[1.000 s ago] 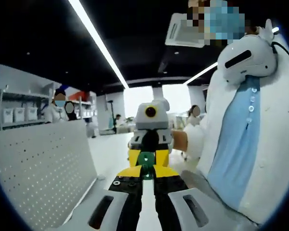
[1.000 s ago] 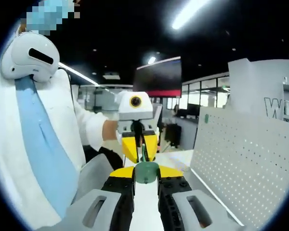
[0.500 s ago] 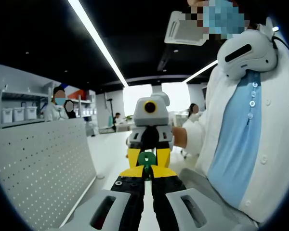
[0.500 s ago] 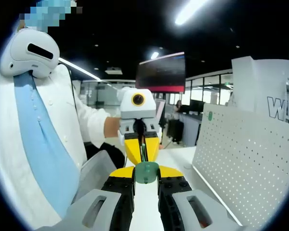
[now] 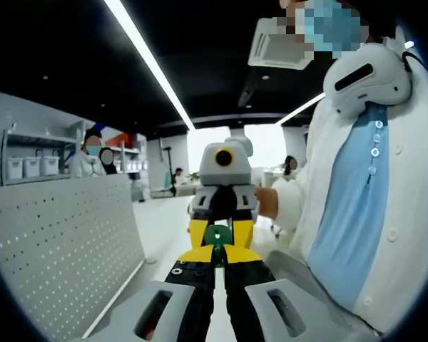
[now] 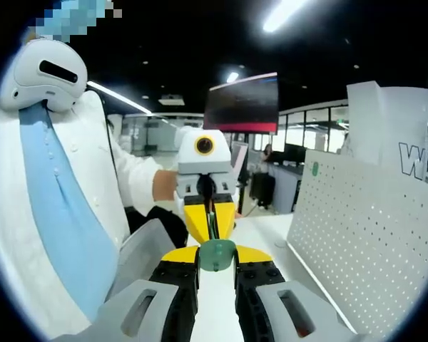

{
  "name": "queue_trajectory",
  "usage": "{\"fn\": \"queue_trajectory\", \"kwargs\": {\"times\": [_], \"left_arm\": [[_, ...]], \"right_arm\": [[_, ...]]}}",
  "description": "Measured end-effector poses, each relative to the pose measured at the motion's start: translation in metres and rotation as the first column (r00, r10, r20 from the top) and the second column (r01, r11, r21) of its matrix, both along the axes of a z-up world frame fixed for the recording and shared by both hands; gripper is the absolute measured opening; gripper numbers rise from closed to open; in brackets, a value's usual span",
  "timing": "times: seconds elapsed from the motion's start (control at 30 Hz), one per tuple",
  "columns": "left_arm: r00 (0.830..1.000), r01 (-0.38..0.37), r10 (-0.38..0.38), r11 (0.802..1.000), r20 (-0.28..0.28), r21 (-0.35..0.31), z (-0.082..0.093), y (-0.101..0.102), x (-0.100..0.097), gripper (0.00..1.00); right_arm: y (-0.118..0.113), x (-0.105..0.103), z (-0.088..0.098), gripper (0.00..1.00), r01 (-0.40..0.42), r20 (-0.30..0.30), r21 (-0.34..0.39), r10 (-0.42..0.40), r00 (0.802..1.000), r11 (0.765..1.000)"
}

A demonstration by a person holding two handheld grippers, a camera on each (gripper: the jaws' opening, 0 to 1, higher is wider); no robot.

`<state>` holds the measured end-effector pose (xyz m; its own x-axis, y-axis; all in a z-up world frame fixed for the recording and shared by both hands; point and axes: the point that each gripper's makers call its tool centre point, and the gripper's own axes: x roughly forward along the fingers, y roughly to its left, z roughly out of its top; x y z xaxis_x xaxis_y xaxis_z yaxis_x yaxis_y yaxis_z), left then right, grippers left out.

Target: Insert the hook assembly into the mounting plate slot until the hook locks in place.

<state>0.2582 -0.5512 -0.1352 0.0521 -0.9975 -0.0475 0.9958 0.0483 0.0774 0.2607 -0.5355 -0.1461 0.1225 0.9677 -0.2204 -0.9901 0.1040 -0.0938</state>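
Note:
A small green hook assembly (image 5: 217, 234) hangs in the air between my two grippers, which face each other tip to tip. In the left gripper view, my left gripper (image 5: 215, 255) is shut on its thin near end, and the right gripper (image 5: 218, 241) clamps its round green part from the far side. In the right gripper view, my right gripper (image 6: 217, 258) is shut on the round green part (image 6: 217, 253), and the left gripper (image 6: 212, 236) pinches the thin stem beyond it. The white perforated mounting plate (image 5: 64, 242) (image 6: 371, 242) stands upright beside the grippers, apart from the hook.
A person in a white coat (image 5: 385, 214) (image 6: 50, 214) stands close, a hand (image 5: 267, 203) on the right gripper. A white tabletop (image 5: 160, 228) runs along the plate's foot. Shelves with boxes (image 5: 28, 167) and other people stand far behind.
Both views have shifted slightly with the hands. The two grippers stay shut on the green hook, tip to tip, at the same distance from the plate.

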Motion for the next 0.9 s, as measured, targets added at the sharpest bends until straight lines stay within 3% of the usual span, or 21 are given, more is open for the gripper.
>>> {"fn": "queue_trajectory", "kwargs": {"times": [0.13,0.63,0.9], "left_arm": [[1.0,-0.014,0.014,1.0,-0.005,-0.006,0.0,0.002,0.002,0.03],[0.995,-0.099,0.099,0.995,-0.016,-0.008,0.002,0.016,0.023,0.03],[0.99,-0.143,0.143,0.99,-0.019,-0.015,0.0,0.019,0.035,0.03]], "right_arm": [[0.001,0.0,0.003,0.2,-0.004,0.002,0.01,0.004,1.0,1.0],[0.002,0.017,0.007,0.49,0.041,0.031,0.013,-0.041,0.999,0.999],[-0.001,0.027,-0.003,0.65,0.088,0.023,0.018,-0.088,0.996,0.996]]}}
